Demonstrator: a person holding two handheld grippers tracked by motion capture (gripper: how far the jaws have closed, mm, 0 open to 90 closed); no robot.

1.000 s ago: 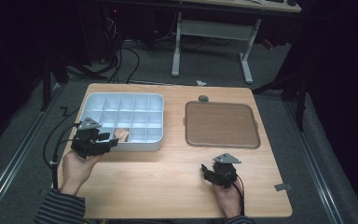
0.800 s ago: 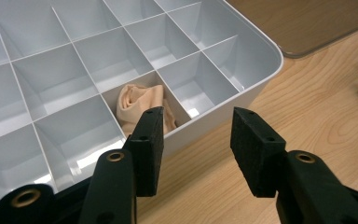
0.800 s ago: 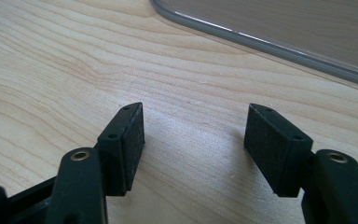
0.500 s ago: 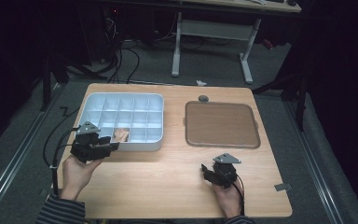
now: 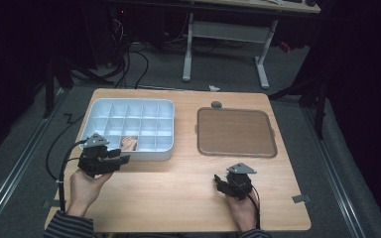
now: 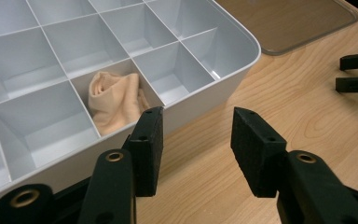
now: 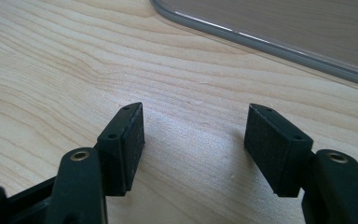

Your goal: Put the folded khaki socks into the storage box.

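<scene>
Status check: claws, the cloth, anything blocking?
Left claw open, empty, beside organizer box. Right claw open over bare table. Peach cloth in front-row compartment. Nothing blocking.

Dark room, grey floor, white-legged desk

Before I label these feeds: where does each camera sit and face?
High view: above the wooden table, looking forward and down; forearms, both hand-held grippers.
Left gripper view: rides the left hand-held gripper, facing the white compartment box and rolled peach cloth.
Right gripper view: rides the right hand-held gripper, facing tabletop.
Shared: brown flat lid.
</scene>
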